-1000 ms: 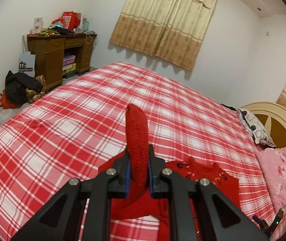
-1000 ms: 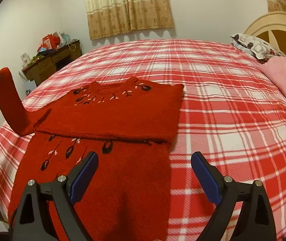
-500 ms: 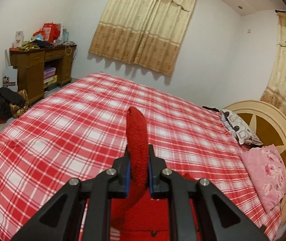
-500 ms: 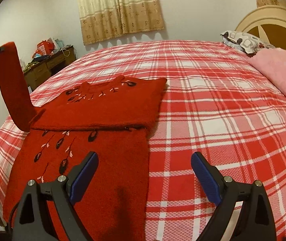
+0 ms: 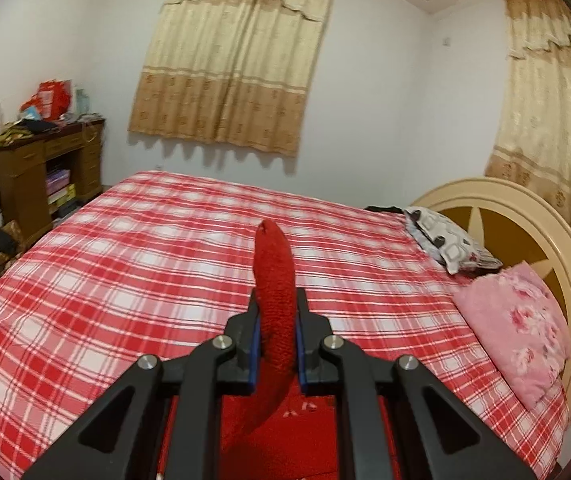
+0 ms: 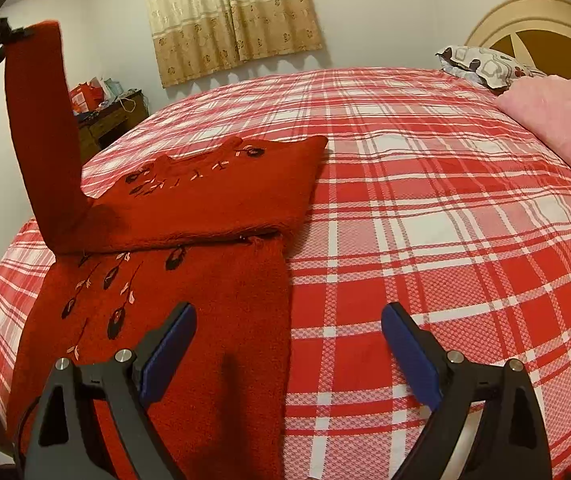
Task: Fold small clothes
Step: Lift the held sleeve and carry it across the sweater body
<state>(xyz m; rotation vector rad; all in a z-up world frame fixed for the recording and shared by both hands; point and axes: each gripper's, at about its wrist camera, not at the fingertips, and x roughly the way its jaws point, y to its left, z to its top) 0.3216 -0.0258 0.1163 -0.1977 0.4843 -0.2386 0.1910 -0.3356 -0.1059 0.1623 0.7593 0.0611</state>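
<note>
A small red knitted sweater (image 6: 205, 264) with dark embroidered flowers lies on the bed, its top part folded over the lower part. My left gripper (image 5: 277, 312) is shut on the cuff of the sweater's red sleeve (image 5: 275, 280) and holds it high; in the right wrist view the sleeve (image 6: 41, 140) stands nearly upright at the left, with the left gripper at the frame's edge. My right gripper (image 6: 289, 320) is open and empty, low over the sweater's right edge.
The bed has a red and white plaid sheet (image 6: 425, 200). A pink pillow (image 5: 517, 328) and a patterned pillow (image 5: 445, 240) lie by the cream headboard (image 5: 525, 216). A cluttered wooden desk (image 5: 33, 168) stands by the far wall.
My left gripper has lifted the sleeve higher and swung right, towards the headboard. My right gripper has shifted right relative to the sweater and stays open.
</note>
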